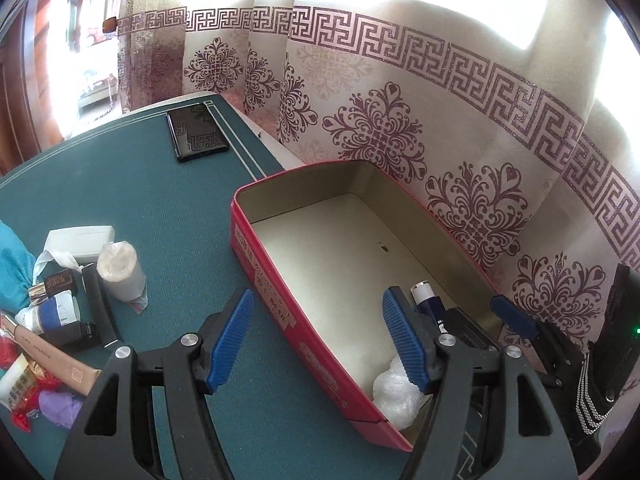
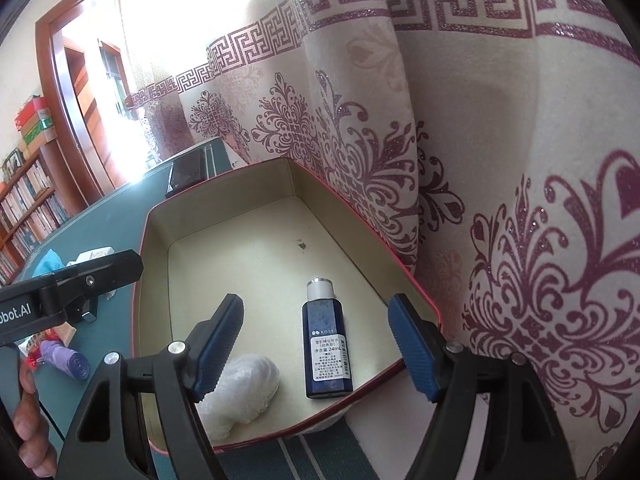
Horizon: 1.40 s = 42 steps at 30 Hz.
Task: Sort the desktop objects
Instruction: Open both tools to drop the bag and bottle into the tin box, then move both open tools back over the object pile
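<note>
An open red box with a cream inside stands on the green table against the curtain. In it lie a dark blue bottle with a silver-white cap and a crumpled white plastic bag. My right gripper is open above the box's near end; the bottle lies between and below its fingers, untouched. My left gripper is open and holds nothing, its fingers astride the box's left wall. The left wrist view also shows the bottle, the bag and one of the right gripper's fingers.
A pile of loose items lies left of the box: a roll of clear bags, a white box, a blue-and-white tube, a brown carton, a purple roll. A black wallet lies far back. A hand grips the left tool.
</note>
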Available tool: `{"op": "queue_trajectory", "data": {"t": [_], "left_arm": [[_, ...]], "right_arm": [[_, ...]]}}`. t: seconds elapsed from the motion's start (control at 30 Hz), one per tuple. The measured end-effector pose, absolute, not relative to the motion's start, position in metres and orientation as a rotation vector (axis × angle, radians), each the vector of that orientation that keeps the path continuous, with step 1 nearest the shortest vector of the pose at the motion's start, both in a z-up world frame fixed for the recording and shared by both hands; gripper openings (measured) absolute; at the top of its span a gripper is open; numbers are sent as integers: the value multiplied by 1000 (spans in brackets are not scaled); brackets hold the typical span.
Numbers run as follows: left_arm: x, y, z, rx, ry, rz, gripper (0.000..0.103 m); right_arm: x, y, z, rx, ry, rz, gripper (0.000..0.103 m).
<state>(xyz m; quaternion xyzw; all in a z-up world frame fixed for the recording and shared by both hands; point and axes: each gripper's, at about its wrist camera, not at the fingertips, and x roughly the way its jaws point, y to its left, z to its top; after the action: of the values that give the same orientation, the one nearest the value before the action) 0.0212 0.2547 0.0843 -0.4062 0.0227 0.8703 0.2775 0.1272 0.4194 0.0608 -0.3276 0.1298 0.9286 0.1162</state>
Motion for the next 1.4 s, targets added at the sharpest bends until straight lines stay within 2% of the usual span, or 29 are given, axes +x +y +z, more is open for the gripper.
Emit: {"op": "queue_trajectory", "data": {"t": [0.6,1.03,1.27,1.4], "left_arm": [[19,148,92,-1100,-44,2529,71],[17,17,58,-1255,-118,2739,71],[20,-15,36,-1299,-230,2676,71],[20,-16,28,-1316,-217,2671,71]], "right_arm": [[119,332,83,-962,256,2909,81],[111,243,64,-1130,143,3048,82],[105,221,47,-1235,124,3049,82],[104,219,41,-1273,134,3035,82]]}}
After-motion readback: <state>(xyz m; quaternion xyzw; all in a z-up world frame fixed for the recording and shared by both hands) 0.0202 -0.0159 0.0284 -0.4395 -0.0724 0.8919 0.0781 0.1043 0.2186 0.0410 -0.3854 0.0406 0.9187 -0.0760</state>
